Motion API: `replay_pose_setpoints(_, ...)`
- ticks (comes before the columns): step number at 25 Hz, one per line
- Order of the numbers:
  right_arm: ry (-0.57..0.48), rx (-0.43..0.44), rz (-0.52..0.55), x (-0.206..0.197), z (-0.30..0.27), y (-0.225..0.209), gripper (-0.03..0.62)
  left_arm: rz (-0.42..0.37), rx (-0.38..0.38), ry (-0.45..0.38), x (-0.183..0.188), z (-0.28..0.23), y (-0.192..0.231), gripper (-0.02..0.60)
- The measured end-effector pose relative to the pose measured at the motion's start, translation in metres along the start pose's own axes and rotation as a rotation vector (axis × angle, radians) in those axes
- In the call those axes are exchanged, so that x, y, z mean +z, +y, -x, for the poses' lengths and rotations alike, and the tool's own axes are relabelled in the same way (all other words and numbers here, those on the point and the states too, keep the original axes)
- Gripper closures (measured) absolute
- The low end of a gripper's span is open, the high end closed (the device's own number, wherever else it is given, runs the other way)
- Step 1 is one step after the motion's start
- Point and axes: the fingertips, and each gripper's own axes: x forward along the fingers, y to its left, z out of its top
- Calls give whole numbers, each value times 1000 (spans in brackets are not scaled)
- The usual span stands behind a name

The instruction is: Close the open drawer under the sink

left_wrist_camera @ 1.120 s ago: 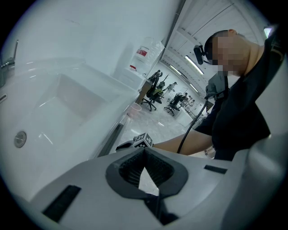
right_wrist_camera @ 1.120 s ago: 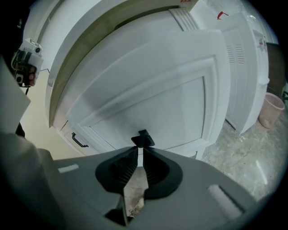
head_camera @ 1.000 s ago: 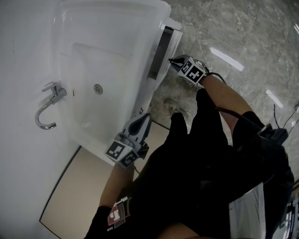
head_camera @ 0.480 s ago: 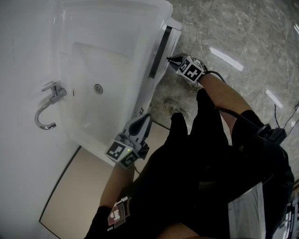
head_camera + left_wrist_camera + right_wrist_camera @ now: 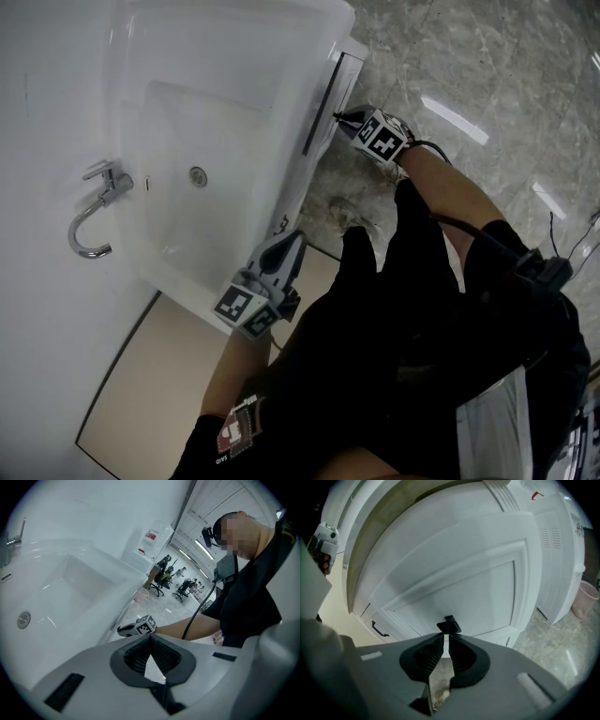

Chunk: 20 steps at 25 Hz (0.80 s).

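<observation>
The white sink [image 5: 216,112] is seen from above, and the drawer [image 5: 328,89] under it shows as a thin dark slit along the front edge. In the right gripper view the white panelled drawer front [image 5: 478,578] fills the frame. My right gripper [image 5: 447,637] is closed on its small black handle [image 5: 448,624], which sits at the fingertips. From above, the right gripper [image 5: 341,115] sits against the drawer's face. My left gripper [image 5: 291,239] hangs by the sink's front edge, shut with nothing in it; its own view has the left gripper [image 5: 151,638] above the basin [image 5: 70,588].
A chrome tap [image 5: 94,211] stands at the sink's left. The grey marbled floor [image 5: 487,75] spreads to the right and a beige mat [image 5: 159,375] lies below. A lower cabinet drawer has a black bar handle [image 5: 378,630]. A pink bin [image 5: 587,597] stands by the far wall.
The dark gap of the open drawer has narrowed as its front moved in toward the sink cabinet. My right gripper moved with it. The left gripper stayed put.
</observation>
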Motion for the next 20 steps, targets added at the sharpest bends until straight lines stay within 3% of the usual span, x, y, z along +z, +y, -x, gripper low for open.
replay_pose_setpoints(20, 29, -9, 42, 26, -25, -2, 560, 11, 22, -7, -7, 6, 6, 591)
